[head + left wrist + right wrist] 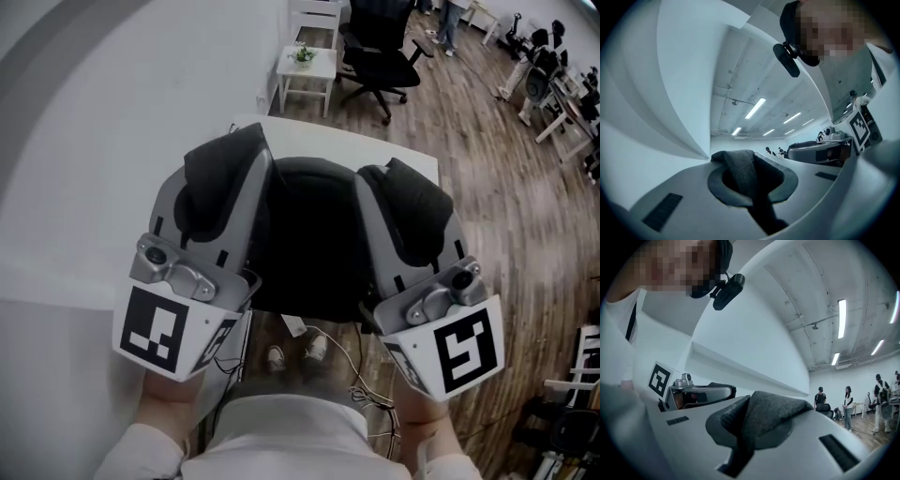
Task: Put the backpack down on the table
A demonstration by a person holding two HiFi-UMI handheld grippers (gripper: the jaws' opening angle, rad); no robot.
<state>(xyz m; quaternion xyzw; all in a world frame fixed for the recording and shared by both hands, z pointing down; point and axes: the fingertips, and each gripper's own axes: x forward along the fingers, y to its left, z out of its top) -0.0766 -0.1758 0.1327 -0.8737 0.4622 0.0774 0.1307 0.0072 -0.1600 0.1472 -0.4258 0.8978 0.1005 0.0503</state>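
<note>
Fingers (670,197) on both sides pinch backpack (309,234) straps (740,168), tilted slightly upward.

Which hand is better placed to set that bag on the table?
Neither: left gripper and right gripper each clamp a strap, the backpack hangs between them by the table, so both should lower together.

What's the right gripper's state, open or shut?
Shut. In its own view, the right gripper has its jaws closed on a dark fabric strap, which bunches up between the pads.
</note>
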